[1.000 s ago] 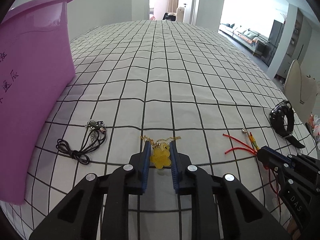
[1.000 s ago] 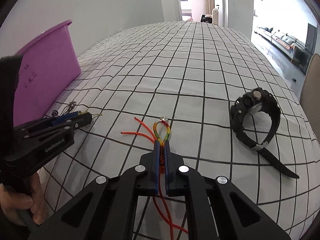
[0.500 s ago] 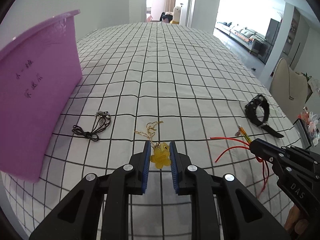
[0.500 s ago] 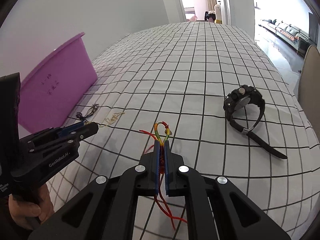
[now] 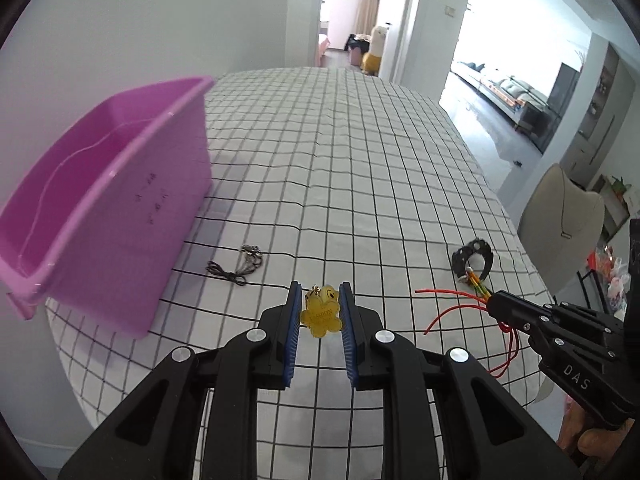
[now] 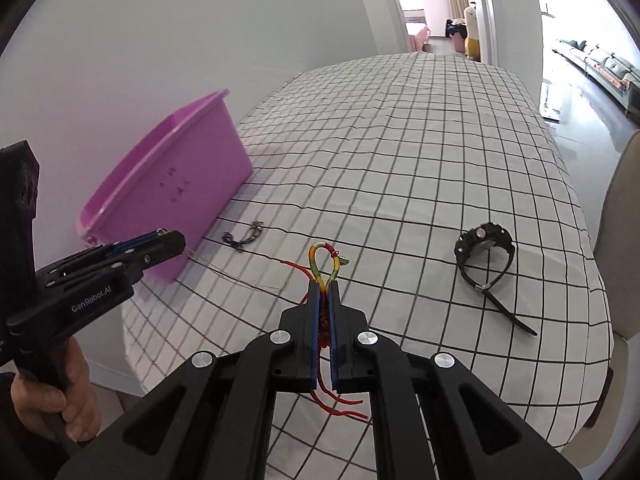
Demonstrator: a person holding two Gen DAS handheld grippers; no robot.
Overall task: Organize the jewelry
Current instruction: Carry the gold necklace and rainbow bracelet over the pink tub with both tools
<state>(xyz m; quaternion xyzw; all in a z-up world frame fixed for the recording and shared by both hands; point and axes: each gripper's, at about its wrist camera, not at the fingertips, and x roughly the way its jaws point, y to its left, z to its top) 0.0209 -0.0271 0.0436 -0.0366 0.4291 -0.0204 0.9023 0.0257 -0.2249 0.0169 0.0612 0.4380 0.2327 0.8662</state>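
Table: covered by a white cloth with a black grid, reaching from the near edge to the far doorway.
Purple bin: on the table's left side against the wall, its open top in view.
Left gripper: raised above the near part of the table, its blue pads clamped on the yellow pendant; a thin gold chain hangs from it toward the cloth.
Right gripper: raised to the right of the left one, fingers pressed tight on the red cord bracelet, whose multicoloured loop sticks out ahead and whose red ends trail behind.
Black watch: lying on the cloth at the right.
Black cord necklace: lying on the cloth just beside the bin's near right corner.
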